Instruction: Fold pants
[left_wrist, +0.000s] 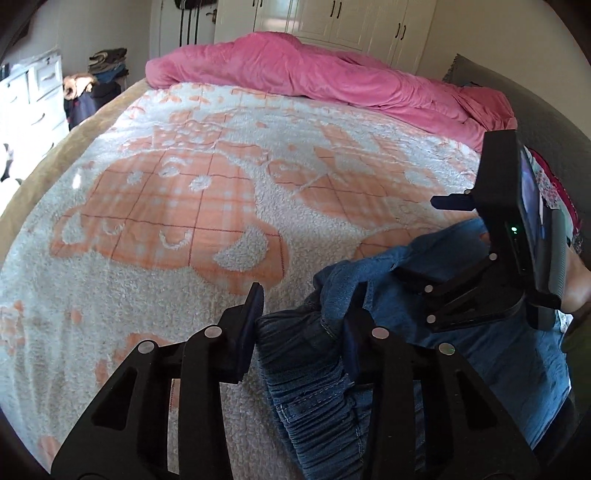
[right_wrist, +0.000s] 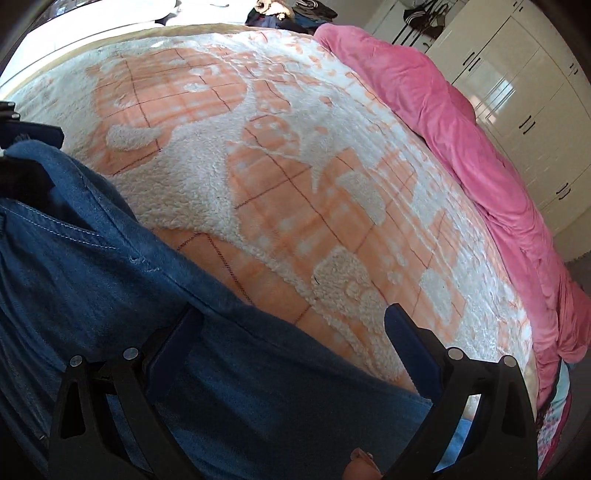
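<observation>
A: What is lying ahead of both grippers?

B: The bed (left_wrist: 184, 206), with its white-and-peach fleece blanket (right_wrist: 295, 177) spreading out in front of them, and a pink duvet (left_wrist: 314, 70) bunching along the far edge beyond the fingers.

A: And the pants?

B: The blue denim pants (right_wrist: 129, 266) are lying on the blanket at the near edge. From the right wrist view they are draping under and to the left of the right gripper (right_wrist: 291, 350), running between its fingers.

A: Is that gripper gripping them?

B: No. Its jaws are standing wide apart, with denim and blanket showing in the gap.

A: The left one?

B: The left gripper (left_wrist: 306, 314) is clamping on the gathered waistband of the pants, its fingers pressing the bunched fabric from both sides. The rest of the denim is trailing to its right, under the other gripper.
</observation>
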